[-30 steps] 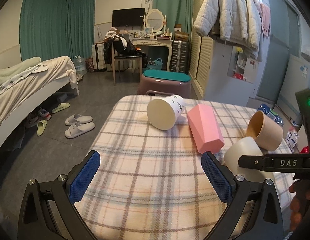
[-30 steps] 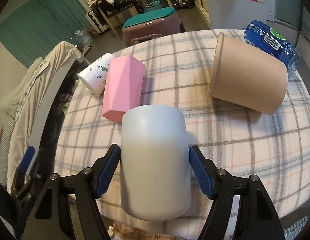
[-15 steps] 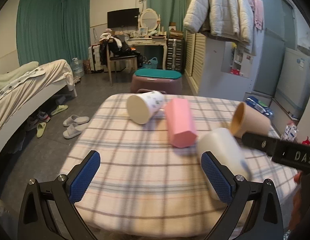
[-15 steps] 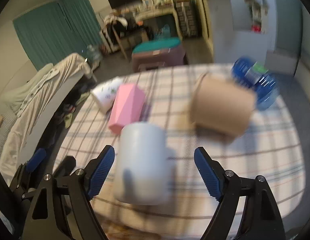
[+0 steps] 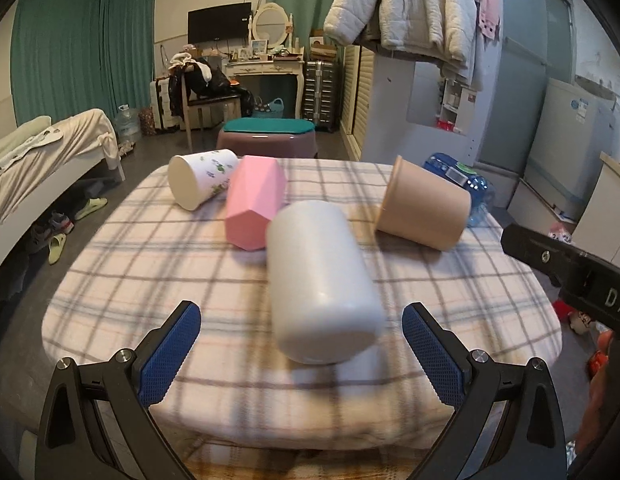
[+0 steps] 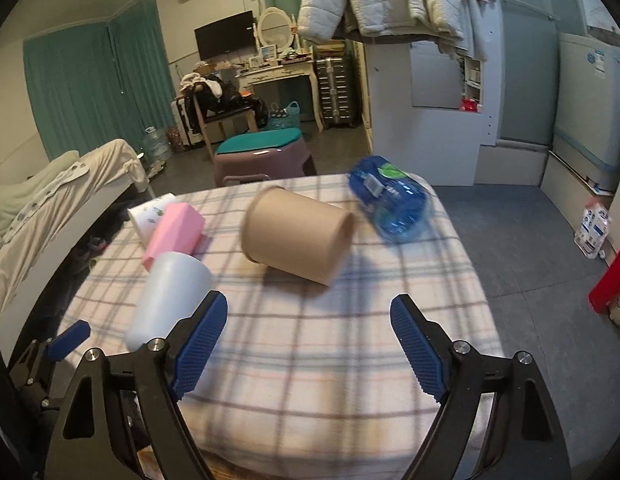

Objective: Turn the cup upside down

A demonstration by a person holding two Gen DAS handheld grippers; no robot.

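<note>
A plain white cup (image 5: 320, 280) lies on its side on the checked tablecloth (image 5: 149, 272), its closed base toward me. It also shows in the right wrist view (image 6: 169, 300). My left gripper (image 5: 301, 348) is open, its fingers on either side of the cup's near end without touching it. My right gripper (image 6: 305, 344) is open and empty, to the right of the white cup. A tan cup (image 6: 297, 234), a pink faceted cup (image 5: 253, 206) and a white printed cup (image 5: 199, 180) also lie on their sides.
A blue packet (image 6: 390, 204) lies at the table's far right corner. A purple stool with a teal seat (image 5: 267, 138) stands beyond the table. A bed (image 5: 37, 160) is at the left, a red container (image 6: 612, 284) on the floor at the right.
My right gripper opened, let go of the white cup and moved right and back. The cup now lies on the table. My left gripper swung right until its fingers flank the cup.
</note>
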